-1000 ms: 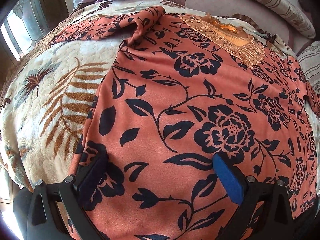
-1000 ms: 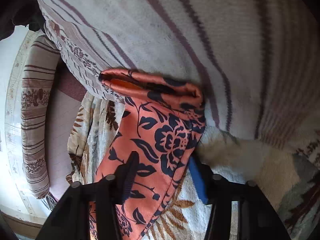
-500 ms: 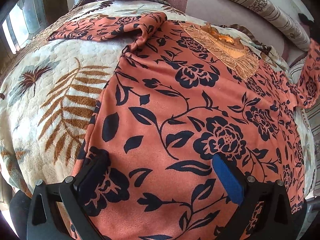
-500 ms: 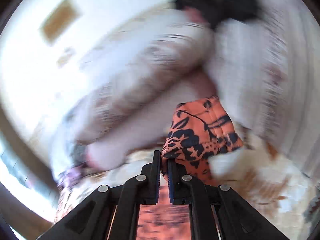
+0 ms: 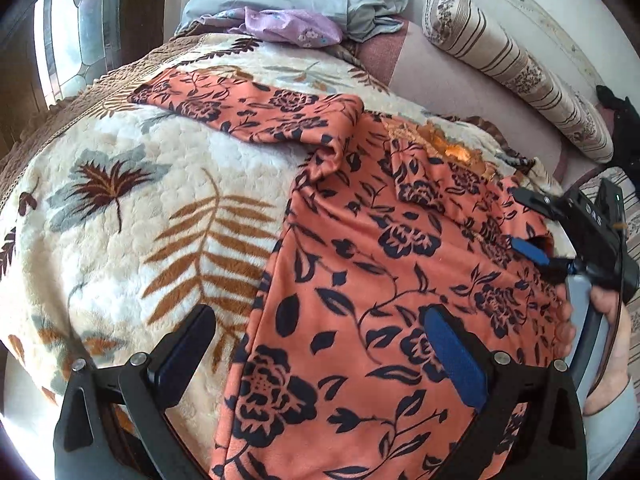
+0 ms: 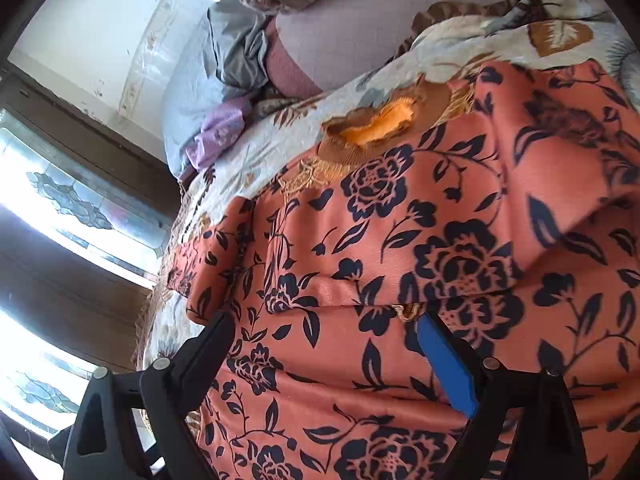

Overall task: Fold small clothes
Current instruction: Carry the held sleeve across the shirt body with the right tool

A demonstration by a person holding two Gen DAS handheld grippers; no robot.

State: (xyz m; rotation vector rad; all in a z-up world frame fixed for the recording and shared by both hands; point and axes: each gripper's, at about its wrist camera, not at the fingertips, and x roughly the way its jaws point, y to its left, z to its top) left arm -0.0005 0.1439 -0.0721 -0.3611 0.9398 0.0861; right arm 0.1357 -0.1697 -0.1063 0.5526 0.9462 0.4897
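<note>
Your left gripper (image 5: 320, 354) spread wide over the hem of the floral top (image 5: 372, 288) lying flat on the leaf-print blanket (image 5: 132, 216), one sleeve (image 6: 460, 216) folded across the chest, your right gripper (image 6: 332, 354) wide apart, empty, just beside that sleeve's cuff.

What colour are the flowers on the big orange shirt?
Dark navy, almost black, flowers and leaves on the salmon-orange fleece shirt spread over the leaf-patterned blanket; the left wrist view shows it best.
</note>
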